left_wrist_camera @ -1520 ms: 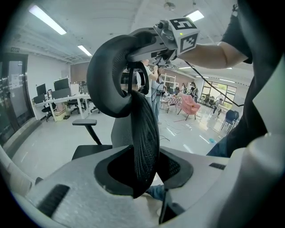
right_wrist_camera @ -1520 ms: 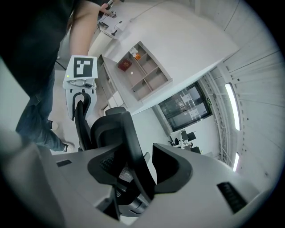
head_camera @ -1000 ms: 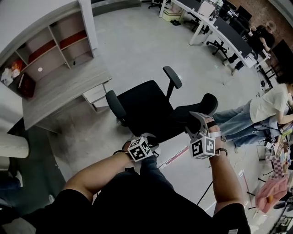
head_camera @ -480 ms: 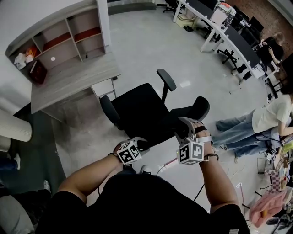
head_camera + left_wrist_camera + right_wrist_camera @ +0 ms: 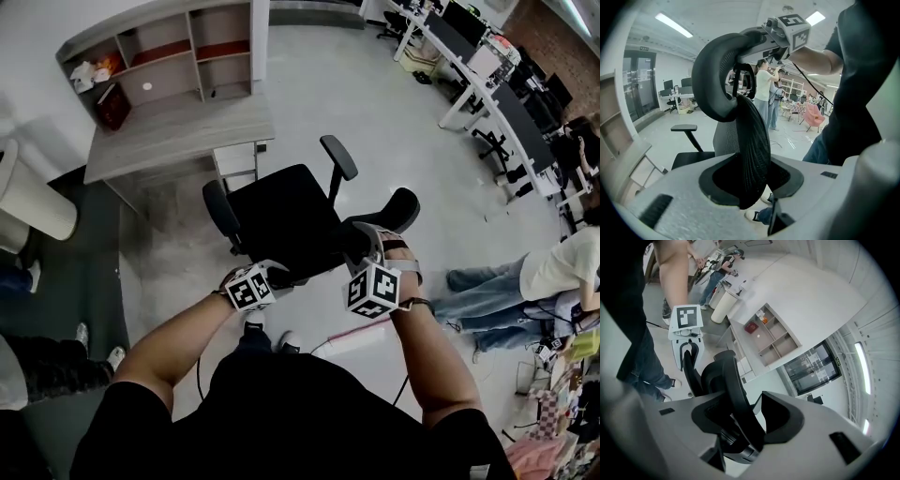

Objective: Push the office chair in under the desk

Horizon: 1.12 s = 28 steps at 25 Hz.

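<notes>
Backrest (image 5: pixel 751 140) of the office chair (image 5: pixel 281 220) is clamped by the left gripper (image 5: pixel 751 185) and right gripper (image 5: pixel 740 423); the chair is set near the desk (image 5: pixel 178 141), not yet under it; an armrest (image 5: pixel 339 157) could be snagged on the desk if pushed unevenly.

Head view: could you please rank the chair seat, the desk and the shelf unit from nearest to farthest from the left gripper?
From the left gripper:
1. Chair seat, just ahead of it.
2. Desk, beyond the seat, upper left.
3. Shelf unit, at the desk's far side.
</notes>
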{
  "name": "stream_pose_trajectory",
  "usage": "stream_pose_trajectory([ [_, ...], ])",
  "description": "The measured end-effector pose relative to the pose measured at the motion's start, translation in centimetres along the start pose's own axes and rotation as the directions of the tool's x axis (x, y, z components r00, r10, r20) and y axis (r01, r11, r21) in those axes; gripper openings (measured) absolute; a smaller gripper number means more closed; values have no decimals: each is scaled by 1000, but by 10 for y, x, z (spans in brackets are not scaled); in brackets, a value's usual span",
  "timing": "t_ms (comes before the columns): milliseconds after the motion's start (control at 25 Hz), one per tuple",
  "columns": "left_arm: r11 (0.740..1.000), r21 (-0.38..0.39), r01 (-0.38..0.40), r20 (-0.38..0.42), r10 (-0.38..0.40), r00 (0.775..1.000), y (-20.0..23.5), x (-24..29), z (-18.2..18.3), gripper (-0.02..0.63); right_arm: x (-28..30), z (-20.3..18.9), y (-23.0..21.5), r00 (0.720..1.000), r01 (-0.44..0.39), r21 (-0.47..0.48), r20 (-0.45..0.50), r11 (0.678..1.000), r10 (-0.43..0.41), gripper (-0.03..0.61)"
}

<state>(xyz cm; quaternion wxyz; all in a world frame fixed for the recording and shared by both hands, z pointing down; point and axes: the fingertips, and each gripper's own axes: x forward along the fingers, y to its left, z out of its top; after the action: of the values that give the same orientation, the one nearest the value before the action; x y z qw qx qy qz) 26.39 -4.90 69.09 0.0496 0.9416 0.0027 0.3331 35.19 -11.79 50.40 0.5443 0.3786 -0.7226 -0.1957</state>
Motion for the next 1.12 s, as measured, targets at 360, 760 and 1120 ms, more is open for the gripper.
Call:
stream_pose_trajectory([
  [360,997,-60,-54,-33,52,998,2,-30,-26,151,5,39,15,999,-47,-21,26,999,48,199],
  [760,990,-112,-82,-53,76,996,-6,-70,-58,156,-1,90,41,993,-83,-46,86,995,87,198],
  [1120,988,-130,-80,-48,75,996,-31,-111,-97,160,-12,139,78,989,-118,-51,83,992,122,198],
])
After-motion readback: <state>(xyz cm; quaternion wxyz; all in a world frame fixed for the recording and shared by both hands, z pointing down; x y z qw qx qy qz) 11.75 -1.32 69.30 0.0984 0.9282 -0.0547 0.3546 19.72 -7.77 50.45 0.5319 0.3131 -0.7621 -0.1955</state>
